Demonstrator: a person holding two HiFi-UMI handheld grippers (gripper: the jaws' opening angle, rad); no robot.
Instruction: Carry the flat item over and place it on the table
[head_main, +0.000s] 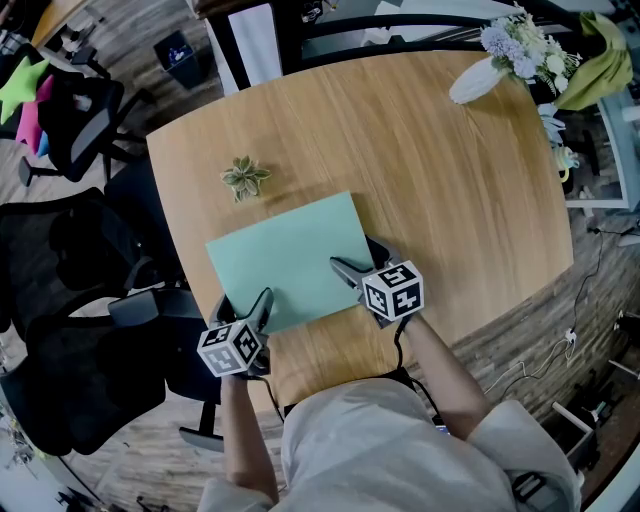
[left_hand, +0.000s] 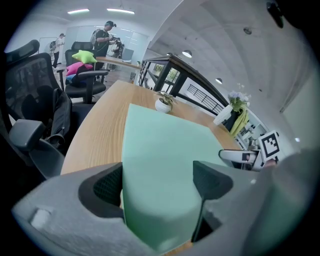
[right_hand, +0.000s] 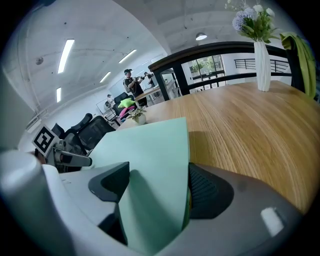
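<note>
A pale green flat sheet (head_main: 285, 260) hangs just over the near-left part of the wooden table (head_main: 450, 180), throwing a thin shadow on the wood. My left gripper (head_main: 245, 305) is shut on its near-left corner, where the sheet (left_hand: 160, 165) fills the gap between both pads. My right gripper (head_main: 358, 262) is shut on the near-right corner. There the sheet (right_hand: 150, 155) lies against the right pad and passes under the left jaw. Each gripper view also catches the other gripper at the sheet's far side.
A small potted plant (head_main: 245, 178) stands on the table just beyond the sheet. A white vase of flowers (head_main: 510, 55) is at the far right corner. Black office chairs (head_main: 70, 300) crowd the floor on the left. People stand far off in the room (left_hand: 105, 37).
</note>
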